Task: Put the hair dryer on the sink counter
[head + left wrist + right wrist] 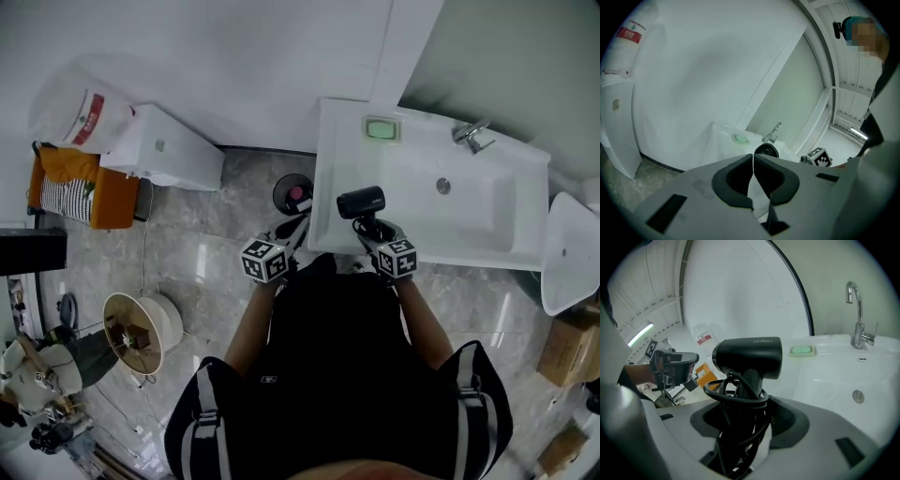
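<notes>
sink counter (pixel 339 159); right claw (pixel 746 414) grips lettered hair dryer (pixel 749 356)

Left hand-held gripper (pixel 753 159) jaws together, right hand-held gripper (pixel 747 416) clamping hair dryer (pixel 749 356)

Bathroom, domestic-looking. White sink counter (pixel 330 178) with a sunken basin (pixel 469 220). Chrome faucet (pixel 472 136) at the back edge, round drain (pixel 443 186) below it. Soap dish (pixel 381 128) holding something green. Glossy grey marble-pattern floor tiles (pixel 206 272). Small round waste bin (pixel 292 194) just beside the counter. Plain white wall (pixel 234 66), with a white box-shaped unit (pixel 169 150) against it.
</notes>
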A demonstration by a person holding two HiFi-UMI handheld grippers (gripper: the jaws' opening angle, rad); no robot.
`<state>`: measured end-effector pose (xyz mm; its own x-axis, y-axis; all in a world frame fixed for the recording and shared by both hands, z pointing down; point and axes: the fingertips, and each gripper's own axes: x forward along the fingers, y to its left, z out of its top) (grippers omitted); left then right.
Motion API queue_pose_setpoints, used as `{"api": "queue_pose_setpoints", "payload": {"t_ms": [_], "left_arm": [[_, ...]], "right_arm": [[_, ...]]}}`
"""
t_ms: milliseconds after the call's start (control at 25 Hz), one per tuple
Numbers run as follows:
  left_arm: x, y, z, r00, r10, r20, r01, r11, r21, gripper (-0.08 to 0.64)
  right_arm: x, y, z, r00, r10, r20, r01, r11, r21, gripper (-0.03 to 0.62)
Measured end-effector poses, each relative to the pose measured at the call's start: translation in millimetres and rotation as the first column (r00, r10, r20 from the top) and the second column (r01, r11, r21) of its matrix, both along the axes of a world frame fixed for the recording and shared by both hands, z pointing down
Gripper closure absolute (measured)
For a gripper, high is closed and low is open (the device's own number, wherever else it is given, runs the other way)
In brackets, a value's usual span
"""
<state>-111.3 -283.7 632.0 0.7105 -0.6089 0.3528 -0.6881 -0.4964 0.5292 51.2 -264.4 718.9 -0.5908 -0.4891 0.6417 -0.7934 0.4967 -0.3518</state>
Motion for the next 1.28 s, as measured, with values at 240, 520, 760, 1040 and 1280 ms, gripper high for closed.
{"api": "queue_pose_setpoints", "payload": {"t_ms": [240, 520, 760, 1040, 1280], "left_arm": [[-9.1, -27.7, 7.6, 0.998, 0.059, 0.017, -0.059, 0.998, -0.01, 0.541], [-20.9, -62.9, 11.1, 0.994, 0.106, 0.039, -0.106, 0.994, 0.0, 0.541], [-16.1, -77.2, 19.3, 0.987, 0.153, 0.043, -0.153, 0.988, -0.012, 0.541], [-11.9, -86.6, 24.3, 0.982, 0.186, 0.044, -0.186, 0.982, -0.021, 0.541], [-13.4, -94.1, 26.8, 0.979, 0.197, 0.045, -0.195, 0.98, -0.033, 0.541]], "right_arm": [[-7.4, -14.1, 13.1, 0.997, 0.07, 0.015, -0.07, 0.997, -0.031, 0.294], [-11.0, -24.8, 31.7, 0.991, 0.132, -0.001, -0.132, 0.99, -0.05, 0.294], [-14.6, -35.1, 45.3, 0.985, 0.17, -0.003, -0.17, 0.983, -0.069, 0.293], [-15.5, -39.5, 63.8, 0.983, 0.18, -0.036, -0.183, 0.979, -0.094, 0.293], [-17.1, -47.0, 70.6, 0.979, 0.196, -0.05, -0.2, 0.973, -0.112, 0.292]]}}
